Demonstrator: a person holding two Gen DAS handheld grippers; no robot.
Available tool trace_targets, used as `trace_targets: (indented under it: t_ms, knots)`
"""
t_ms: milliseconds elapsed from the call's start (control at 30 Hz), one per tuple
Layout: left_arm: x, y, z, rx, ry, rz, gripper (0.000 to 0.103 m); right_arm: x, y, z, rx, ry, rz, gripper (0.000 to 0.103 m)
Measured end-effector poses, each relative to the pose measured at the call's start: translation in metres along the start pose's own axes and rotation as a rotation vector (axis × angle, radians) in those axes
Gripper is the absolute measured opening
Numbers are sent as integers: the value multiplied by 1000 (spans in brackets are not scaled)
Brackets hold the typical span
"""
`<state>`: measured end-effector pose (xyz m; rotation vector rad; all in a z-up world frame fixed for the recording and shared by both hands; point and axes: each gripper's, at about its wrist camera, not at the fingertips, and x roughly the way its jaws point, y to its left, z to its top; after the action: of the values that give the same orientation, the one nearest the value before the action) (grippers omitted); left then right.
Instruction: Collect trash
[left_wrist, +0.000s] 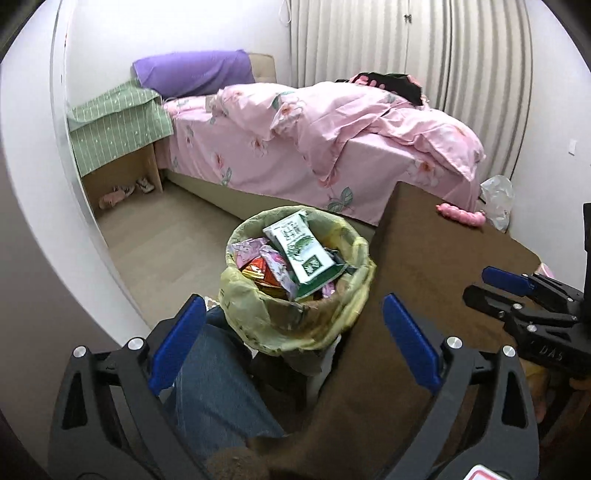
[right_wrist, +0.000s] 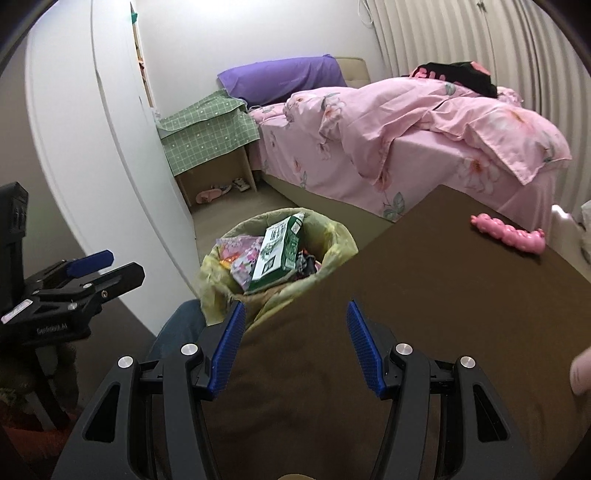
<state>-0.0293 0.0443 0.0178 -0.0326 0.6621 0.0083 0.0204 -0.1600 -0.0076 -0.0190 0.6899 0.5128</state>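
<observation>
The left gripper (left_wrist: 293, 343) hangs with its blue pads spread wide and nothing between them, aimed at the near rim of the trash bin (left_wrist: 295, 317). The bin stands on the floor just beside the corner of the brown table (left_wrist: 443, 243), lined with a yellowish bag and heaped full. On top lies a green-and-white milk carton (left_wrist: 301, 253), tilted, its long axis running from the near side up toward the bed (left_wrist: 332, 147), gabled end farthest away. The right gripper (right_wrist: 295, 343) is level above the tabletop, pads parted, holding nothing. A pink toy (right_wrist: 509, 234) lies near the table's far edge.
</observation>
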Motion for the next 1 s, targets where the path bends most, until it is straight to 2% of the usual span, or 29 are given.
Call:
trace_targets:
  t_ms: [67, 333, 467, 733, 1000]
  knots:
    - [-5, -5, -3, 1, 1, 0, 92, -8, 7, -6, -21, -11, -27, 54]
    - [-10, -9, -5, -8, -11, 100, 92, -20, 13, -11, -49, -29, -41, 54]
    - [-4, -2, -3, -17, -10, 101, 92, -16, 14, -8, -52, -32, -68, 54]
    - [22, 8, -5, -36, 38, 91, 92, 5, 11, -2, -33, 0, -64, 54]
    - [34, 13, -4, -41, 40, 95, 92, 18, 12, 4, -40, 1, -73, 54]
